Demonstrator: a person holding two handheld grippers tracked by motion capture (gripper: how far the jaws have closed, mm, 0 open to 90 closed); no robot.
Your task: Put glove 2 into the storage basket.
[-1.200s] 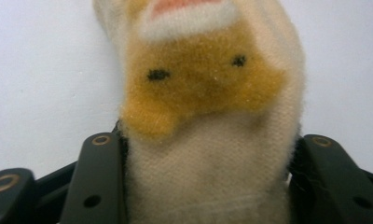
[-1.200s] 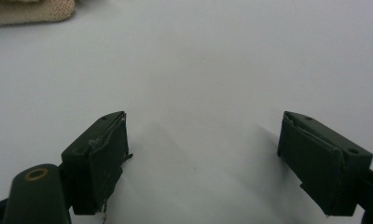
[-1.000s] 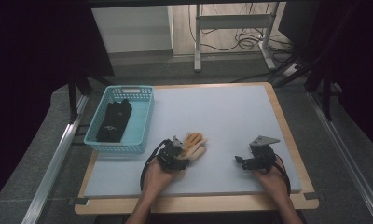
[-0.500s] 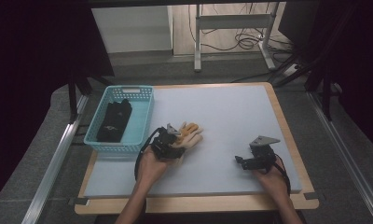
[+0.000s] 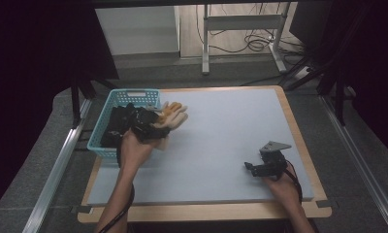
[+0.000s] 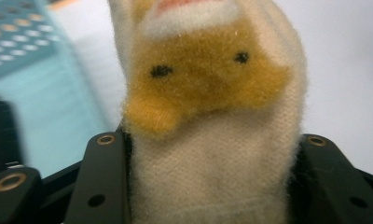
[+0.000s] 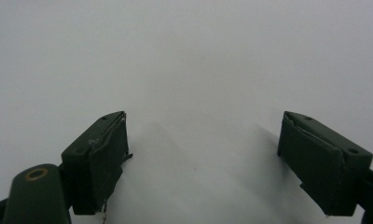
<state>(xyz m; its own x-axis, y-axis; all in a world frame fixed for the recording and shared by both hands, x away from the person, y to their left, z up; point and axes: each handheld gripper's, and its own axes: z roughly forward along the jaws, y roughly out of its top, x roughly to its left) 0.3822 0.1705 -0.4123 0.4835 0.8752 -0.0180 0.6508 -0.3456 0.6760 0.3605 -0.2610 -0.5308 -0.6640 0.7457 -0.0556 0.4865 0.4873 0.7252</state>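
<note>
The left gripper [image 5: 155,127] has its jaws closed on a cream and tan fuzzy sock [image 6: 212,121]; the fabric is bunched between them and runs straight ahead from the tips, with the stitched little face showing in the left gripper view. In the high view the sock hangs off the jaw tips over the near right rim of the turquoise basket [image 5: 101,145], which lies just to the gripper's left and already holds a dark folded item [image 5: 115,128], probably another piece of clothing, though the light is too dim to be sure. The right gripper [image 5: 260,169] sits well off to the right over the bare white table [image 5: 231,126], jaws spread wide with nothing between them. The likely trouble is release position: most of the sock looks to lie outside the rim, so letting go here could drape it over the wall or drop it onto the table. The soft knit could also cling to a jaw pad.
</note>
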